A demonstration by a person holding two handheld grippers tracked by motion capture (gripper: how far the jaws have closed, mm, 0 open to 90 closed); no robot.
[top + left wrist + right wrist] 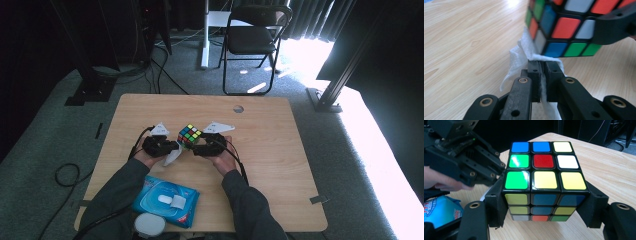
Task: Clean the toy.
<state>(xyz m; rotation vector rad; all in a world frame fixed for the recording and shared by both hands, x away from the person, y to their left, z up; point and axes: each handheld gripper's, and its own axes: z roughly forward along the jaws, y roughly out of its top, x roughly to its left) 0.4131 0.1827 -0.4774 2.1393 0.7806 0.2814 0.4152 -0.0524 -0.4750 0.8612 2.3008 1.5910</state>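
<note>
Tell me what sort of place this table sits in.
Probably a recording room or lab corner, not a home. A small wooden table stands on grey carpet, with a black folding chair behind it, cables trailing across the floor, and dark metal stands at the sides.

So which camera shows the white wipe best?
The left gripper view: the white wipe sits close up, pinched in the shut jaws and touching the cube. The high view shows it tiny; the right gripper view shows a sliver.
</note>
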